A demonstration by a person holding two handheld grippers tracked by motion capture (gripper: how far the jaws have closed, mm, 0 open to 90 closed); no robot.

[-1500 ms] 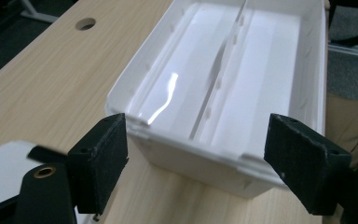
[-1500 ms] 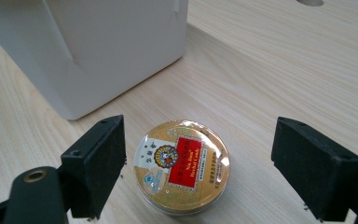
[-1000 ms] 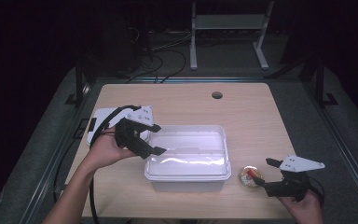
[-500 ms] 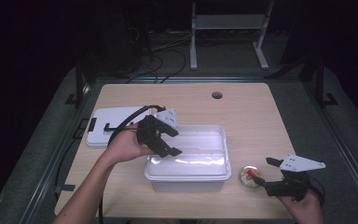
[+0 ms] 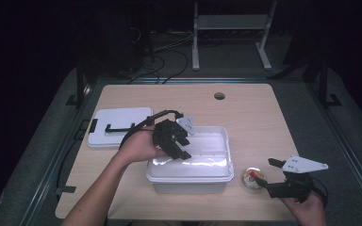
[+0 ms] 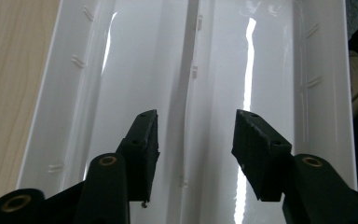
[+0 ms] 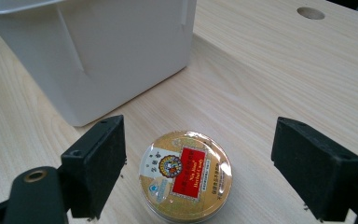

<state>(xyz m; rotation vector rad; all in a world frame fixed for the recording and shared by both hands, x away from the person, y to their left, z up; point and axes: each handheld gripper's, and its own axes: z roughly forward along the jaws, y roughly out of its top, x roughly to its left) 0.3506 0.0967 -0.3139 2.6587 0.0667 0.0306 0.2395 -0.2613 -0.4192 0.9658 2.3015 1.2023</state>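
Dark room, wooden tabletop (image 5: 273, 122): high view has left gripper (image 5: 181, 143) over the open white bin (image 5: 219, 176), lid (image 5: 118, 127) set aside; left gripper view shows jaws just closing, nothing between; right gripper view, released right gripper (image 7: 198, 163) straddles candy tin (image 7: 185, 175), not yet grasped or binned.

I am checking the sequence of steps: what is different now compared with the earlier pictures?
The left gripper moved right, from beside the white plastic bin to above it; its jaws have been closing with nothing between them. The right gripper stayed open around the round gold candy tin. The flat white lid stayed put.
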